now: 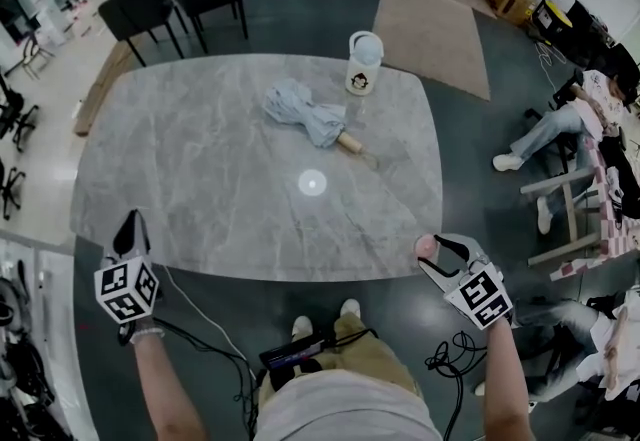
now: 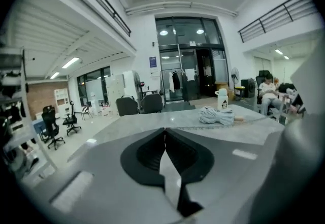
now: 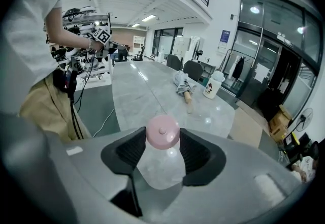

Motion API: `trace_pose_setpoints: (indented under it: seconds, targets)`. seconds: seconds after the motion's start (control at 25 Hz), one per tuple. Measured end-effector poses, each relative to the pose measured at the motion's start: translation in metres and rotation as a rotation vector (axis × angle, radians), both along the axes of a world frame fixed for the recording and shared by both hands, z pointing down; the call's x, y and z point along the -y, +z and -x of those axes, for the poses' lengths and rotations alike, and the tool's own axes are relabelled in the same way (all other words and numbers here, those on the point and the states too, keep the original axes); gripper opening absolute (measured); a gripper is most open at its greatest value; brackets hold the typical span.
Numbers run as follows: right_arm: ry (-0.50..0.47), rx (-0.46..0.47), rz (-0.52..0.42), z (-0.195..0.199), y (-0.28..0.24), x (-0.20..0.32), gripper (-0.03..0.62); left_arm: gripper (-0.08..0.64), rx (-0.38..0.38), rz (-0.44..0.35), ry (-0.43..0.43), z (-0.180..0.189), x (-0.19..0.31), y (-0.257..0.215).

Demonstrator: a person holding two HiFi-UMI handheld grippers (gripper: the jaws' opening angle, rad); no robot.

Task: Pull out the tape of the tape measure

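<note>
Umbrella point(image 1: 312, 117) and white bottle point(image 1: 364, 62) rest on table point(image 1: 200, 179), well apart from tape measure point(image 1: 427, 246).

In the head view the right gripper point(image 1: 432, 254) hides part of the small round pink tape measure point(image 1: 426, 245). The print on the white lidded bottle point(image 1: 363, 64) is too small to read; the right edge cuts off a seated person point(image 1: 612, 334).

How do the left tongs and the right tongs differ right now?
The left tongs are shut with nothing between them; the right tongs stand wide, clamped on the pink tape measure. The left tongs sit off the table's near-left corner, the right tongs at its near-right edge. Both are hand-held near the table's front.
</note>
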State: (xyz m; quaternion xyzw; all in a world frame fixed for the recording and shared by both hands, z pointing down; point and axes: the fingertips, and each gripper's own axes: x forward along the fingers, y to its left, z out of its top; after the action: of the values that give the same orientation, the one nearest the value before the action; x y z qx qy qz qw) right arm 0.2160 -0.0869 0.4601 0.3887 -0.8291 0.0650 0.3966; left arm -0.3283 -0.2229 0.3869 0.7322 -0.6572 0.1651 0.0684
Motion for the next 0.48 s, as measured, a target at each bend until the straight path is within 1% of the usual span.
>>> trace_pose_setpoints:
  seconds: [0.08,0.16,0.24,0.36,0.48]
  targets:
    - [0.029,-0.007,0.009,-0.01,0.004,-0.002,0.21,0.021,-0.019,0.008,-0.027,0.013,0.0,0.005]
    - [0.048,-0.002,0.017,-0.011,0.004,-0.003,0.21,0.021,-0.003,0.023,-0.017,0.015,0.0,0.01]
    - [0.054,0.002,0.025,-0.007,0.008,-0.004,0.21,0.021,-0.002,0.036,-0.013,0.015,0.0,0.017]
    - [0.054,0.008,0.046,0.0,0.017,-0.005,0.21,0.021,-0.02,0.053,-0.016,0.017,0.002,0.027]
    - [0.053,0.014,0.064,0.007,0.026,-0.003,0.21,0.021,-0.018,0.081,-0.011,0.018,0.006,0.04]
